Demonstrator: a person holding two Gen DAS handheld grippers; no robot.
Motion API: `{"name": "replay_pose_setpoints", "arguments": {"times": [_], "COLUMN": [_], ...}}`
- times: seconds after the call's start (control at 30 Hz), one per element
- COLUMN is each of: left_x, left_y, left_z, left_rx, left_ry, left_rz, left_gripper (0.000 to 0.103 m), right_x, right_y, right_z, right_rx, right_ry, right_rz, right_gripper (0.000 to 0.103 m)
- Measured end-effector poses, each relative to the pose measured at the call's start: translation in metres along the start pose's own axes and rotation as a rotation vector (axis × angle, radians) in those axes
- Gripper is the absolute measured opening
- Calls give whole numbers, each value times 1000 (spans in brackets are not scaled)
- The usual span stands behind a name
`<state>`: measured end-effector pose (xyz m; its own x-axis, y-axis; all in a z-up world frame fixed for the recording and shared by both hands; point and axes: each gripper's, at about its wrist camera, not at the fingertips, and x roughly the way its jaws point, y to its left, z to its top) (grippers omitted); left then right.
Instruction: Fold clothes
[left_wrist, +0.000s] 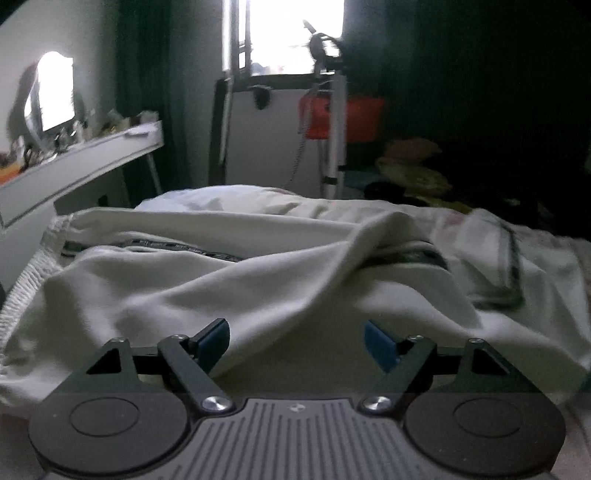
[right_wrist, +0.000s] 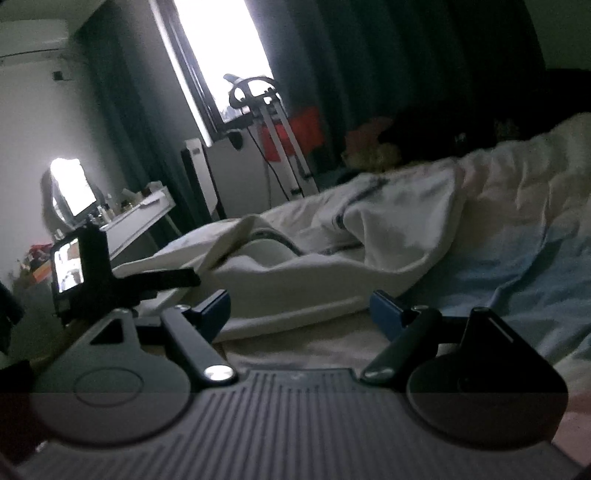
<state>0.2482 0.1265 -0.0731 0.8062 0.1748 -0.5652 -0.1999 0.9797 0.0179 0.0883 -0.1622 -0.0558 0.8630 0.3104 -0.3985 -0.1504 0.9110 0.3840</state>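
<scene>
A cream-white garment (left_wrist: 229, 288) with an elastic ribbed hem and dark striped trim lies crumpled on the bed. It also shows in the right wrist view (right_wrist: 295, 273). My left gripper (left_wrist: 297, 341) is open, its blue pads wide apart, low over the near edge of the garment with a fold of cloth rising between the fingers. My right gripper (right_wrist: 299, 310) is open, close to the garment's near edge above the sheet. The left gripper's body with its small lit screen (right_wrist: 70, 266) shows at the left of the right wrist view.
The bed has a light blue sheet (right_wrist: 517, 280) and a pale quilt (right_wrist: 524, 184). A white desk (left_wrist: 92, 155) with clutter and a mirror stands left. A tripod (left_wrist: 332, 122), a red box (left_wrist: 354, 118), a bright window and dark curtains lie beyond.
</scene>
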Motion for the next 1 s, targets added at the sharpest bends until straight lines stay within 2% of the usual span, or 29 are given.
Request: {"name": "replay_pose_setpoints", "arguments": {"times": [0.07,0.13,0.23,0.27,0.3,0.33,0.37,0.4,0.53,0.6,0.7,0.77,0.87,1.0], "left_x": [17,33,52,57,62,64,66,67,41,12,-38,-70,-107,-124], "left_y": [1,0,-3,-4,-4,-5,-5,-6,-7,-7,-1,4,9,19], "left_z": [5,12,22,25,27,28,28,27,16,6,-16,-35,-63,-96], "left_rx": [-8,-15,-49,-65,-80,-93,-102,-108,-70,-29,-35,-35,29,40], "left_ry": [-1,6,14,13,11,6,10,19,-35,-73,-109,-103,-65,47], "left_rz": [15,-4,-42,-50,-61,-78,-105,-131,-155,-164,-194,-201,-188,-159], "left_gripper": [82,80,73,68,55,47,23,5,3,3,2,2,2,2], "right_x": [12,23,41,46,50,54,57,60,70,71,65,60,53,43], "right_y": [-5,-10,-17,-20,-22,-23,-24,-25,-25,-24,-16,-13,-11,-13], "right_z": [-1,-2,-6,-7,-8,-8,-9,-10,-16,-18,-20,-20,-20,-23], "right_rx": [15,25,46,60,73,82,84,85,93,97,62,42,32,41], "right_ry": [18,30,66,78,87,95,98,102,134,149,148,139,129,134], "right_rz": [-9,-11,-28,-28,-22,-20,-22,-25,-25,-23,-36,-55,-77,-108], "right_gripper": [85,85,85,85,85,85,85,85,85,85,85,84,84,84]}}
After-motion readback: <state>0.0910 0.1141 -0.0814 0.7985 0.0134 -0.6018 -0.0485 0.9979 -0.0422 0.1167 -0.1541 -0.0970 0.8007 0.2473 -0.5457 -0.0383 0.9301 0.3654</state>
